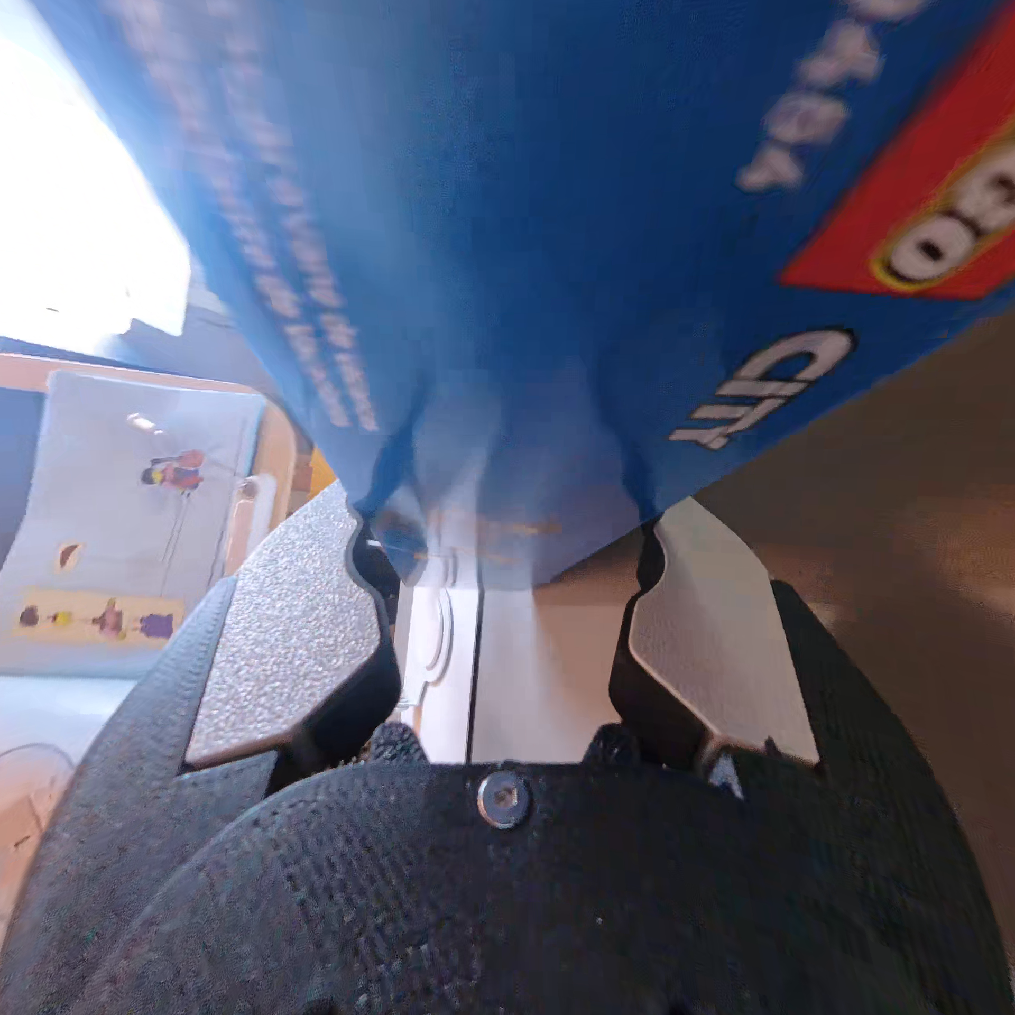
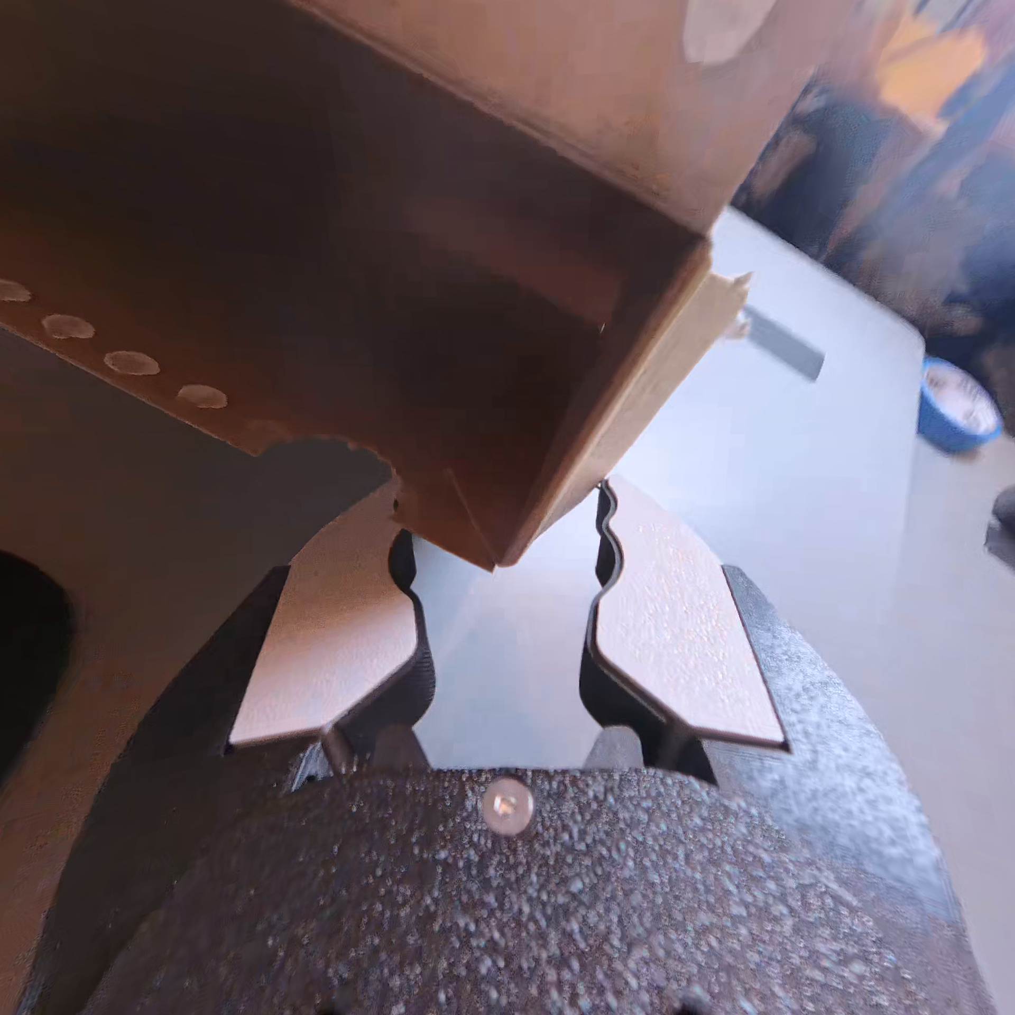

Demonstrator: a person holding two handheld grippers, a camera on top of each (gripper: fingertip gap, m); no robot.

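Observation:
In the left wrist view a blue cardboard toy box (image 1: 522, 219) with a red logo patch fills the upper frame, blurred. Its lower corner sits between my left gripper's (image 1: 505, 522) fingertips, and both tips meet the box's edges, where the card shows creases. In the right wrist view I see the same box's open end and brown inner side (image 2: 384, 219), with a torn flap (image 2: 307, 417). My right gripper (image 2: 497, 511) is closed on that end's lower corner. Its left fingertip (image 2: 384, 516) lies against the flap and its right fingertip (image 2: 609, 494) against the outer wall.
A pale printed sheet with small toy figures (image 1: 126, 522) lies at the left on a wood-edged surface. A white table (image 2: 769, 494) lies below the right gripper. It carries a roll of blue tape (image 2: 958, 406) and a grey strip (image 2: 785, 340). The left gripper's tips are roughly 20 centimeters from the right gripper's.

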